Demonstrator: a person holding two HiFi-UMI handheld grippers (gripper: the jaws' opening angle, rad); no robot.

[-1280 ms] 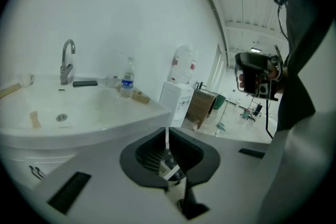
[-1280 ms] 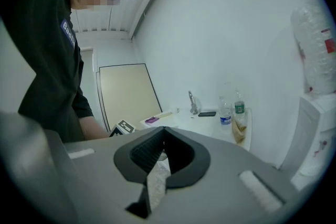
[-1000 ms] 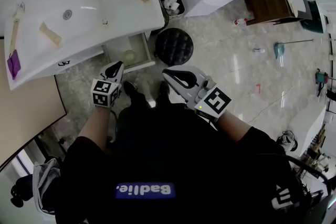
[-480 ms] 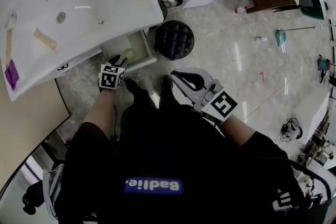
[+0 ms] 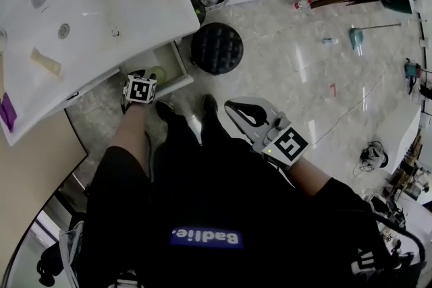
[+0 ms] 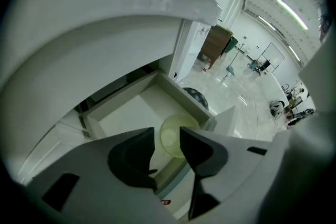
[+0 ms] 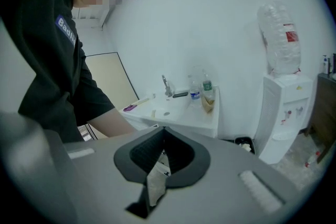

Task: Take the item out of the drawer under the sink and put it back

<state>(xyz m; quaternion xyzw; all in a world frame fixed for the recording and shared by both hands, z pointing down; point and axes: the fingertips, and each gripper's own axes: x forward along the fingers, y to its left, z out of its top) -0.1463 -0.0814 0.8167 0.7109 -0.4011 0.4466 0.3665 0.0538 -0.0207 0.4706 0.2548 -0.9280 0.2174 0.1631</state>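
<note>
Head view: a white sink point(image 5: 88, 17) stands over a marble floor point(image 5: 297, 64), with a black stool point(image 5: 217, 48) beside the open drawer point(image 5: 177, 71). The left gripper point(image 5: 140, 88) hangs at the drawer; the right gripper point(image 5: 260, 128) is well apart. The shirt point(image 5: 202, 212) reads "Badlie."

Left gripper view: the jaws have just been opening and stand wide. The green dish point(image 6: 176, 144) lies in the drawer's corner, showing through their gap, ungripped.

Right gripper view: the jaw tips meet. A dispenser point(image 7: 286, 107) stands near the sink; its bottle's red label is unreadable.

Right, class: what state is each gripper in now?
Left gripper: open, jaws just been opening, nothing gripped; green dish lies beyond them.
Right gripper: shut, empty.
</note>
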